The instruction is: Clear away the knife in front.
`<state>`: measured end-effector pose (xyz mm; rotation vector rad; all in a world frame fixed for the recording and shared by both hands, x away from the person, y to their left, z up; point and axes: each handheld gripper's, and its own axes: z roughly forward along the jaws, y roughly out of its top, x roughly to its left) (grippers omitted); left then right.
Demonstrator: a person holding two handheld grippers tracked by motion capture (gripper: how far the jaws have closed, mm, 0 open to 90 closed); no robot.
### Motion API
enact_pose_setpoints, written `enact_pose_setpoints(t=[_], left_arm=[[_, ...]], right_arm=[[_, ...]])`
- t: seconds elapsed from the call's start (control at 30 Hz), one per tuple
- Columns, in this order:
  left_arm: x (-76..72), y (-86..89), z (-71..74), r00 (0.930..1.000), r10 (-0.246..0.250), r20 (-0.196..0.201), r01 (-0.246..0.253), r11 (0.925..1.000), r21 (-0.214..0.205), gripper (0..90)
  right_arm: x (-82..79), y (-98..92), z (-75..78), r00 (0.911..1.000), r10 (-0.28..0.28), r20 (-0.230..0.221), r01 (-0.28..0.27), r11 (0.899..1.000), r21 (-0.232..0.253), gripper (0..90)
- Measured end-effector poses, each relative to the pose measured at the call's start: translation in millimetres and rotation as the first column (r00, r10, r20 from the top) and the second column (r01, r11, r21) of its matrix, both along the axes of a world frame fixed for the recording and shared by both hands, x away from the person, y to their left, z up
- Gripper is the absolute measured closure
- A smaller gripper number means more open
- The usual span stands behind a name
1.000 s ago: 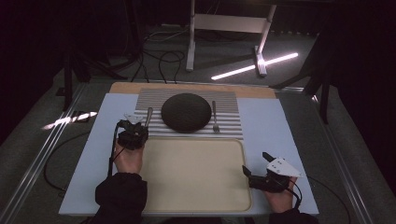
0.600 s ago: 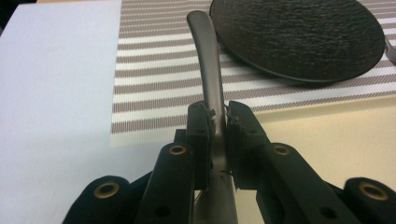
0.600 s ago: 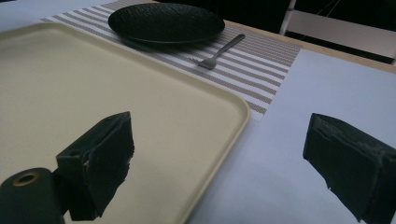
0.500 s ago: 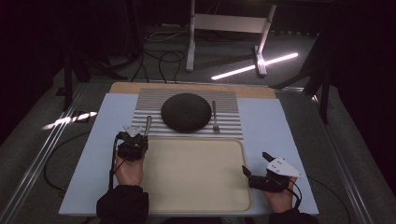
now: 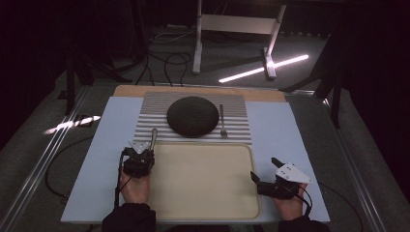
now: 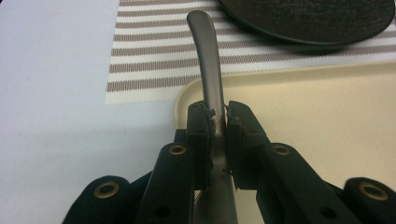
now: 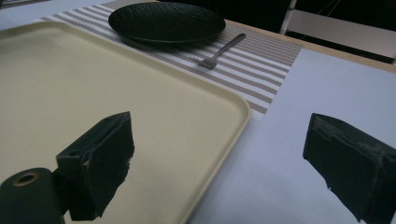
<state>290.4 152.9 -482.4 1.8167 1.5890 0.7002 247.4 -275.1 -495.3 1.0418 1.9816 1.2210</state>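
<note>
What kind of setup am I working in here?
Likely a staged dining set in a dim recording room: a striped placemat with black plate and fork, a cream tray, a metal stand behind.

Black plate (image 5: pixel 192 116) sits mid-placemat (image 5: pixel 145 126), 12 o'clock from the tray (image 5: pixel 203 203). Fork (image 5: pixel 223 121) lies on the mat just beside the plate at its 3 o'clock, tines toward the tray. Striped placemat touches the tray's far rim. Pale blue cover (image 5: pixel 96 159) lies under all of it. Metal stand (image 5: pixel 232 29) and light strip (image 5: pixel 263 68) are on the floor beyond the table.
</note>
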Motion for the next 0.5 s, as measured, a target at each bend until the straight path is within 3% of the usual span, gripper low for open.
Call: enact_pose_setpoints(t=[0.5], left_arm=[[-24.5,-4.1,-18.5,0.9996,0.026,-0.013,-0.026,0.9997,-0.003,80.8]], right_arm=[[0.1,0.7,-0.2,1.0000,0.002,-0.001,-0.002,1.000,-0.004,8.4]])
